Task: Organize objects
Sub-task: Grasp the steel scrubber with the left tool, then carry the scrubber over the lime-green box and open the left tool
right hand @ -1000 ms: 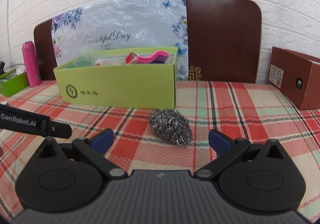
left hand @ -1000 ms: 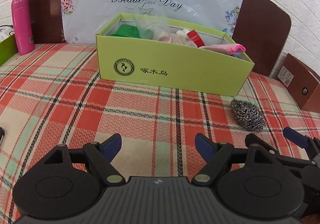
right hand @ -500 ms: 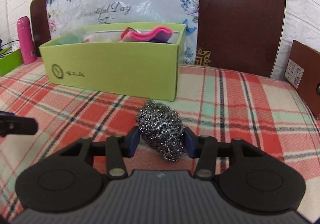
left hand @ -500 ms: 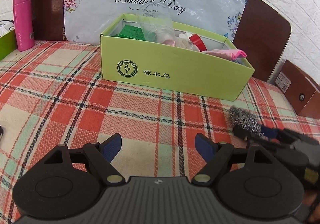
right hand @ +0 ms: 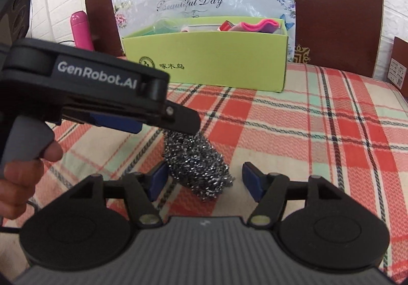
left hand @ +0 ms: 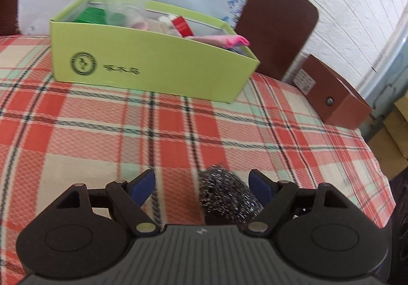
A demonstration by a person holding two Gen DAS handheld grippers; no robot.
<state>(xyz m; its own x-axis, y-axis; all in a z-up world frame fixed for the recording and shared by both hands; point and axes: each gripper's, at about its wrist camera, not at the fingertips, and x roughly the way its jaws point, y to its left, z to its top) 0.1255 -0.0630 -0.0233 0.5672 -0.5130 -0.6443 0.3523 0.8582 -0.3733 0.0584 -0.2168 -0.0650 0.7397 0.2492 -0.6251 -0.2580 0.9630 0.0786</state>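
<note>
Both sets of jaws stand wide apart, and neither is clamped on anything. From its own camera, the left gripper [left hand: 202, 186] has the steel wool scrubber [left hand: 228, 198] between its blue pads, lying toward the right finger [left hand: 260, 186] at about 1 o'clock from the camera housing; whether that pad touches it cannot be told. In the right wrist view, the right gripper [right hand: 204, 179] also has the scrubber [right hand: 197, 166] between its fingers, close against the left pad [right hand: 159, 179] with a clear gap to the right one. The left gripper's black body [right hand: 84, 92] crosses in from 9 o'clock, its tip over the top of the scrubber, and a hand [right hand: 23, 170] grips its grey trigger. The scrubber's underside is hidden, so I cannot tell if it rests on the plaid tablecloth [right hand: 331, 132]. At 12 o'clock, well apart from the scrubber, stands the green box [right hand: 211, 60], which holds a pink cloth [right hand: 260, 25] among other items. A pink bottle [right hand: 81, 30] stands at 10 o'clock, and a brown box [left hand: 334, 96] sits at 2 o'clock in the left view.
</note>
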